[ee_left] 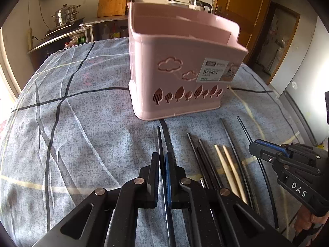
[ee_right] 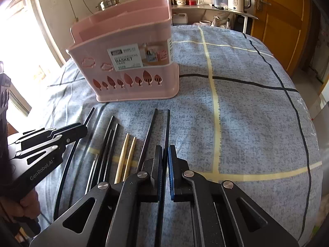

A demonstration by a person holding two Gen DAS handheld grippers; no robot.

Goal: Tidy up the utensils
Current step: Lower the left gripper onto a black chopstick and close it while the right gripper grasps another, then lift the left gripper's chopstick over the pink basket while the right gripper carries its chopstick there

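1. As both grippers are already clenched, each on one dark chopstick, the grip itself is done: the left gripper pinches the leftmost black chopstick of the row, and the right gripper pinches the rightmost black chopstick.
2. Lift each stick slowly and level, so it does not swing between the pads.
3. Beside them the wooden chopsticks and other dark ones lie loose on the blue cloth.
4. Carry both sticks to the pink basket, standing just behind the row, and lower them tip first into one compartment.
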